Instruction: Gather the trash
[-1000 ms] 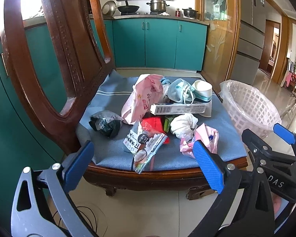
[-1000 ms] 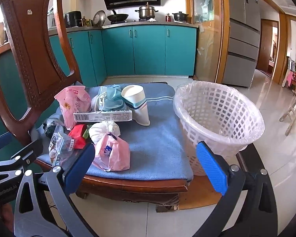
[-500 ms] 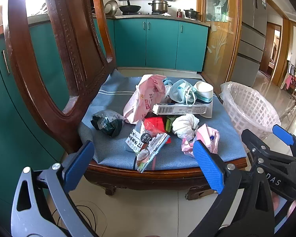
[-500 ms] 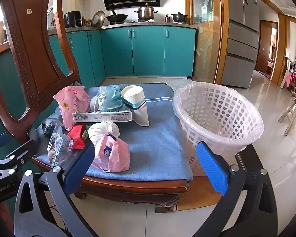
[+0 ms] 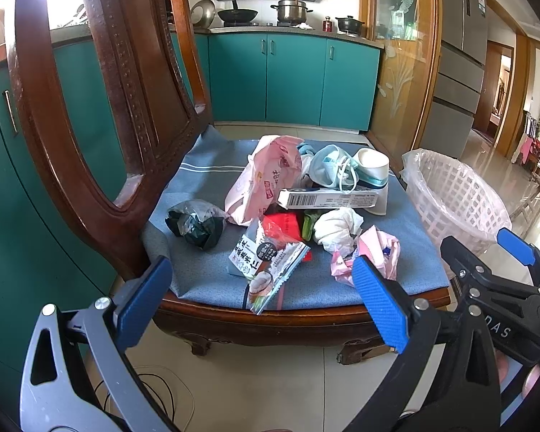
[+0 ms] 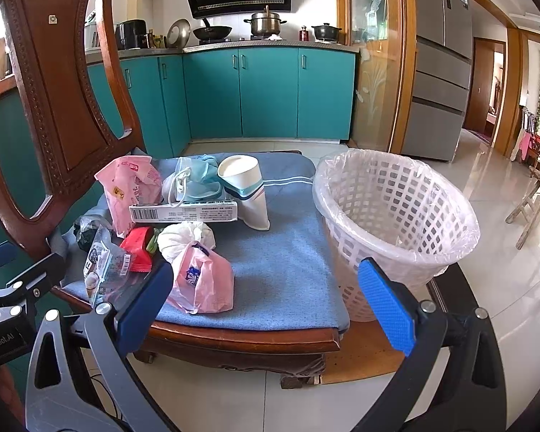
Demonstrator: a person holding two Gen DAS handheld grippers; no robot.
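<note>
Blue cushion (image 6: 280, 252) on wooden chair (image 6: 59, 82), heaped with trash on its left half. Nearest front edge: pink plastic bag (image 6: 201, 280), and beside it a printed snack wrapper (image 5: 266, 266) hanging slightly over the cushion's rim. Behind those: white crumpled wad (image 6: 185, 239), red packet (image 6: 137, 248), dark green crumpled bag (image 5: 194, 223) set apart toward the chair back. Further back: long white box with barcode (image 6: 183, 212) lying across the heap, larger pink bag (image 6: 131, 187), pale blue face mask (image 6: 194, 180), paper cup (image 6: 246, 189) tipped on its side. White lattice basket (image 6: 396, 223) lined with clear plastic, standing on the floor just beside the cushion's right edge.

Left gripper (image 5: 259, 302) held in front of the chair, blue pads spread wide, nothing between them. Right gripper (image 6: 266, 300) likewise spread wide and holding nothing, low before the cushion's front edge, between pink plastic bag and basket. Neither touching any trash.
</note>
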